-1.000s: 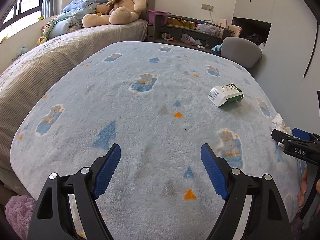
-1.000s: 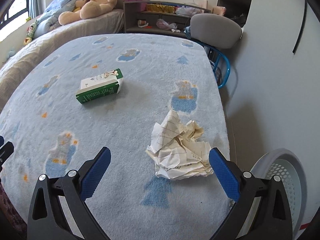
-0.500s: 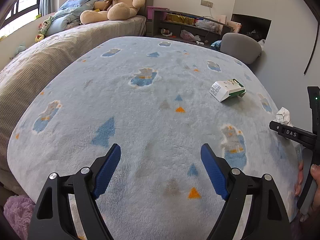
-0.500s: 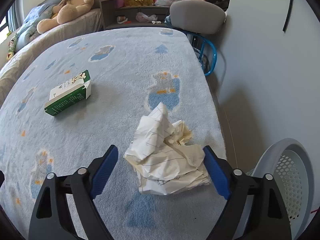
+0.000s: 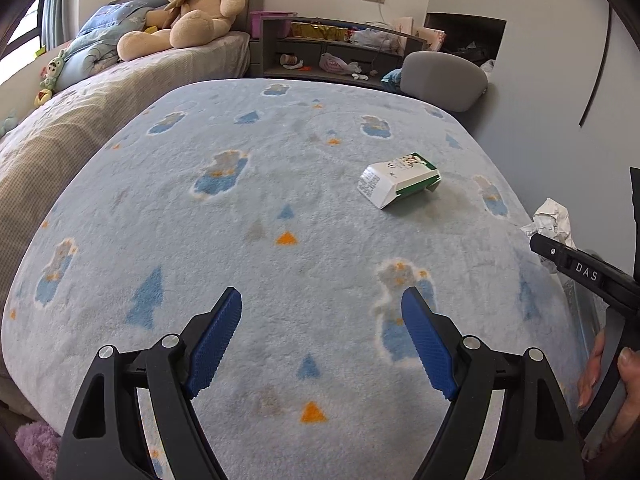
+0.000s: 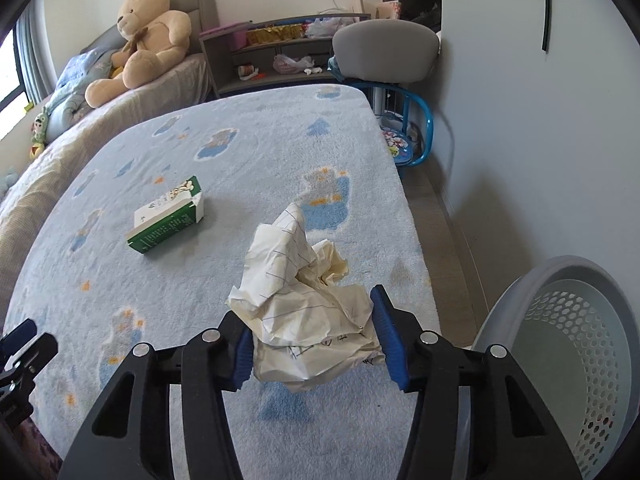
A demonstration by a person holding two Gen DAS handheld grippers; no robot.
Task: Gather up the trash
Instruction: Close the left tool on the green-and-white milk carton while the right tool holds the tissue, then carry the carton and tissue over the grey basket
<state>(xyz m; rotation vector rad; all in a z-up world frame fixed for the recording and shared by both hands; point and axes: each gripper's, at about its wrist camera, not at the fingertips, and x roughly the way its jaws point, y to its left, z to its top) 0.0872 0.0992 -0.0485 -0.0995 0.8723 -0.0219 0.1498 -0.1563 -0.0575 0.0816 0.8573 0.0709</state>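
Observation:
A crumpled sheet of lined paper [image 6: 308,312] sits between the blue pads of my right gripper [image 6: 312,334], which is shut on it over the blue blanket [image 6: 248,152]. The paper also shows at the right edge of the left wrist view [image 5: 554,220]. A green-and-white carton [image 6: 166,216] lies on its side on the blanket, left of the paper; in the left wrist view the carton [image 5: 398,184] is ahead and to the right. My left gripper [image 5: 322,336] is open and empty above the blanket.
A white perforated basket [image 6: 568,344] stands on the floor at the right of the bed. A grey chair [image 6: 384,50], a blue stool [image 6: 404,136] and a cluttered shelf [image 6: 276,56] are beyond the bed. A teddy bear [image 5: 188,8] sits at the back left.
My right gripper moved forward around the crumpled paper and closed on it. The basket came further into its view. My left gripper stayed open, with its view shifting a little.

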